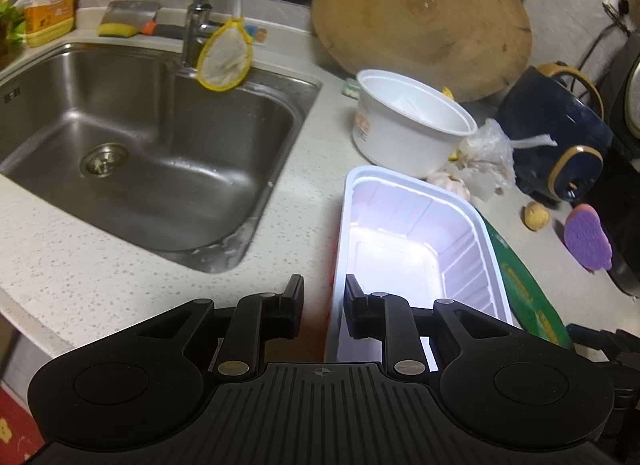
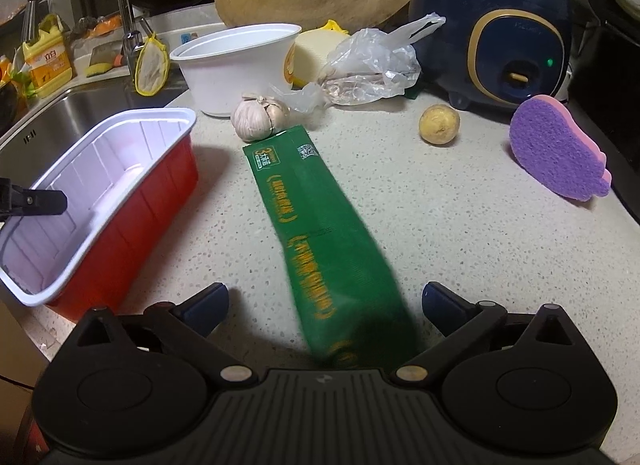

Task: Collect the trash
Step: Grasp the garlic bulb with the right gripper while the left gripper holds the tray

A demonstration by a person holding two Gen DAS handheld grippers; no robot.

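A red tray with a white inside [image 1: 400, 257] [image 2: 152, 205] stands on the speckled counter beside the sink. My left gripper [image 1: 324, 293] is shut on its near left wall, one finger inside and one outside; the inner finger [image 2: 40, 201] shows in the right wrist view. A long green packet [image 2: 320, 233] [image 1: 528, 297] lies flat on the counter right of the tray. My right gripper [image 2: 324, 293] stands wide open over the packet's near end, a fingertip on each side, not touching it. Behind are a white disposable bowl [image 2: 236, 69] [image 1: 412, 125] and a crumpled clear plastic bag [image 2: 372, 69] [image 1: 488, 153].
A garlic bulb [image 2: 260, 115], a small potato [image 2: 439, 123] and a purple sponge [image 2: 560, 149] lie on the counter. A navy rice cooker [image 2: 492, 33] and a round wooden board [image 1: 420, 21] stand at the back. The steel sink [image 1: 140, 145] is to the left.
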